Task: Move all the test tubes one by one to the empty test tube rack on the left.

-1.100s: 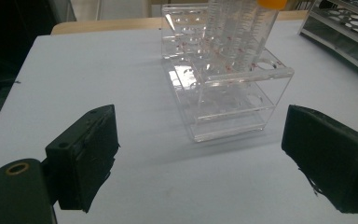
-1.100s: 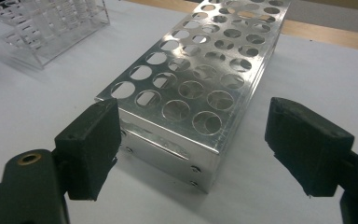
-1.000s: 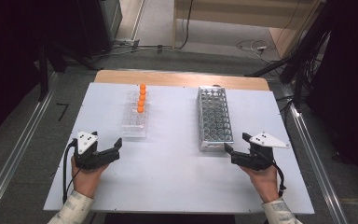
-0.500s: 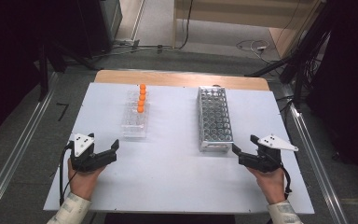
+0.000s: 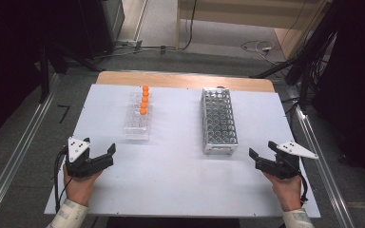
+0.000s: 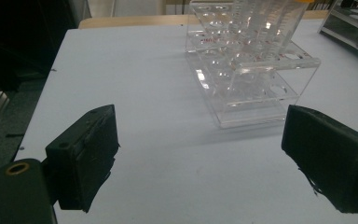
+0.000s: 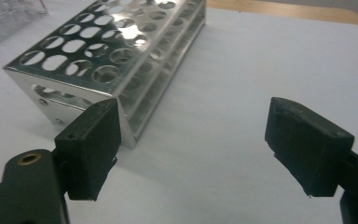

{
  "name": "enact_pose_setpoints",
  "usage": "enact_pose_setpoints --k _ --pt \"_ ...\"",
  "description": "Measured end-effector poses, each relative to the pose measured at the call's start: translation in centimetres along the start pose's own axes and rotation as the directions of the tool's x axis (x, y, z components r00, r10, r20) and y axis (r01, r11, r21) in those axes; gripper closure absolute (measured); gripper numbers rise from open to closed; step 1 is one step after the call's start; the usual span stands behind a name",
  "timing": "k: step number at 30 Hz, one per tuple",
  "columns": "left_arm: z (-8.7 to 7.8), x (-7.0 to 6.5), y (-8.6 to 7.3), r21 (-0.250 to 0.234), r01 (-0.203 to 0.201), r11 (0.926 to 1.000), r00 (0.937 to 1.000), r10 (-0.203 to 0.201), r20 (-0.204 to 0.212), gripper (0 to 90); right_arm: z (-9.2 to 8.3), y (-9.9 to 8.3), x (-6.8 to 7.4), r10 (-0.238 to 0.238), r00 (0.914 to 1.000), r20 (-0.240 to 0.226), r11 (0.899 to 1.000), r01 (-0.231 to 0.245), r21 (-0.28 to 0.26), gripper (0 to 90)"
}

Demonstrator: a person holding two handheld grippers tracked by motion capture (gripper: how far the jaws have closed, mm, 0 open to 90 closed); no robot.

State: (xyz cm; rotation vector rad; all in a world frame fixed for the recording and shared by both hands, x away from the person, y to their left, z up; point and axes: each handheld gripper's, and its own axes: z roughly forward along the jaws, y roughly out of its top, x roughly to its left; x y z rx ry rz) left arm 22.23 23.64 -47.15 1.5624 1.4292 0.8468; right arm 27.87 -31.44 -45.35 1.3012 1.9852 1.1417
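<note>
Clear rack [image 5: 138,116], orange-capped tubes [image 5: 144,99], metal rack [image 5: 218,121]

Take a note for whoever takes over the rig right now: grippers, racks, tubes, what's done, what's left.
Left gripper: open, holding nothing, near the clear rack.
Right gripper: open, holding nothing, beside the metal rack's near end.
Four orange-capped tubes stand in the clear rack's far end.
Metal rack looks empty.
Done: nothing visibly moved.
Left: probably move the tubes into the metal rack.
</note>
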Motion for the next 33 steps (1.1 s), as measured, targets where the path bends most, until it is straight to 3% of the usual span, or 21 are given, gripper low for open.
enact_pose_setpoints --k 8,13,24,29,33 --pt "-0.3 0.7 -0.4 0.008 0.005 1.0 0.9997 -0.005 -0.023 11.3 -0.8 -0.9 -1.5 0.043 0.9982 0.043 0.999 -0.043 0.002 16.8" --pt "-0.5 1.2 -0.7 0.013 0.01 0.9999 0.9993 -0.01 -0.035 11.3 -0.9 -1.2 -2.0 0.045 0.9968 0.067 0.999 -0.045 0.006 16.9" --pt "-0.7 2.5 -1.3 0.027 0.052 0.9983 0.9974 -0.05 -0.052 11.3 -1.5 -2.3 -3.9 0.087 0.9862 0.141 0.996 -0.091 0.02 16.9" --pt "-0.2 3.3 -2.0 0.078 0.09 0.9929 0.995 -0.086 -0.051 11.3 -1.6 -2.8 -4.9 0.11 0.9806 0.162 0.993 -0.115 0.027 16.8" --pt "0.0 3.7 -2.5 0.105 0.098 0.9897 0.9941 -0.092 -0.058 11.3 -1.5 -3.2 -5.3 0.116 0.9773 0.177 0.991 -0.125 0.039 16.3"
